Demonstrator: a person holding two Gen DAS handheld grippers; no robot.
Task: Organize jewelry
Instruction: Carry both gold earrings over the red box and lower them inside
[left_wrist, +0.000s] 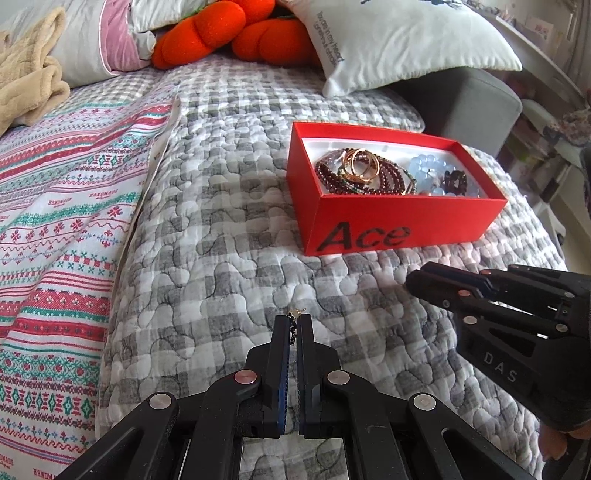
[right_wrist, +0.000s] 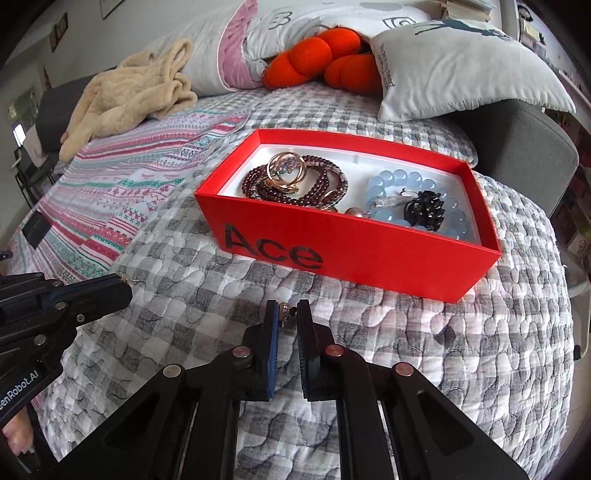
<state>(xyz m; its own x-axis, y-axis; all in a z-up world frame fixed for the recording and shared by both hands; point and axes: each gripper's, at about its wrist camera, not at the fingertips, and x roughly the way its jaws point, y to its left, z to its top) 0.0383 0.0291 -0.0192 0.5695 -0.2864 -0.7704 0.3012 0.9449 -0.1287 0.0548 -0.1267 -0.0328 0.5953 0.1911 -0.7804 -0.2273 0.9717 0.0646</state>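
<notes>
A red box (left_wrist: 406, 221) marked "Ace" sits on the grey checked quilt, also in the right wrist view (right_wrist: 369, 254). It holds dark red bead strands (right_wrist: 310, 188), gold rings (right_wrist: 286, 168), a pale blue bead bracelet (right_wrist: 399, 182) and a black piece (right_wrist: 424, 212). My left gripper (left_wrist: 293, 325) is shut on a small black and gold earring (left_wrist: 293, 323), short of the box. My right gripper (right_wrist: 286, 314) is shut on a small earring (right_wrist: 285, 312) near the box's front wall; it also shows in the left wrist view (left_wrist: 417, 282).
A striped patterned blanket (left_wrist: 55, 221) covers the bed's left side. A beige fleece (right_wrist: 129, 92), orange plush cushions (right_wrist: 317, 59) and a white pillow (right_wrist: 461, 70) lie at the head. A grey upholstered block (right_wrist: 517, 147) stands behind the box. The bed edge drops off on the right.
</notes>
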